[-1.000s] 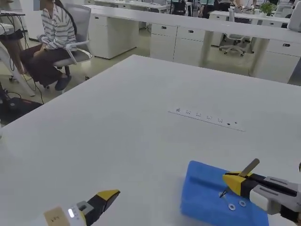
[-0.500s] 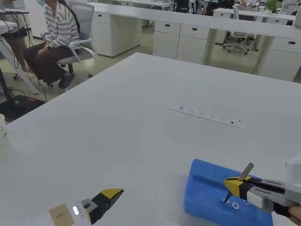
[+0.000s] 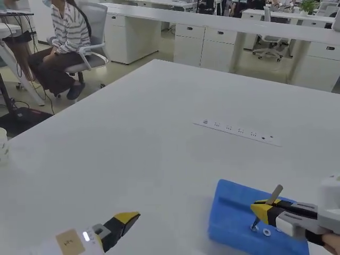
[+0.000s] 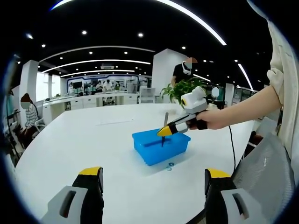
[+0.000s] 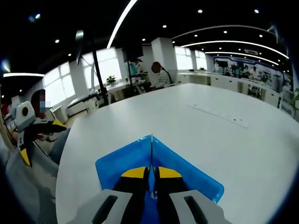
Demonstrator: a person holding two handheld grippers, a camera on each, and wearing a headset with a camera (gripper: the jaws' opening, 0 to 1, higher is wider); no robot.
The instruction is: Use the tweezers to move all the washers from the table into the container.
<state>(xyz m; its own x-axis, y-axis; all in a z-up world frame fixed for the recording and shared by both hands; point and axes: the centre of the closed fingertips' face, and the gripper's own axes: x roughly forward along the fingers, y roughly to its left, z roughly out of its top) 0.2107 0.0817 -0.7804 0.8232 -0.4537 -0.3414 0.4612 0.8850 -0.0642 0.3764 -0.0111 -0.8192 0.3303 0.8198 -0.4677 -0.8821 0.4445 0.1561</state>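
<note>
We are holding the right gripper (image 5: 151,171) over the container (image 5: 110,165), and its jaws are pressing together on the tweezers (image 5: 151,145). The tweezers are standing out forward between the yellow tips, and their thin point is reaching down inside the blue container. In the head view the container is sitting on the near right part of the white table (image 3: 133,138). Small washers (image 3: 266,232) are lying on its floor, just beside the point of the tweezers. We cannot tell whether the tweezers are gripping any of them, because the point is too small to see.

We are holding the left gripper (image 4: 154,171) low over the near left part of the table, well apart from the container. Its jaws are standing wide apart with nothing between them. In the left gripper view a loose washer (image 4: 169,164) is lying on the table just beside the container wall that is facing this gripper. In the same view our hand is holding the right gripper above the container, with the tweezers pointing down into it.

Beyond the container, a socket strip (image 3: 236,130) is lying flat in the table top. Past the far left edge of the table, a person (image 3: 66,32) is sitting on a chair (image 3: 91,24).
</note>
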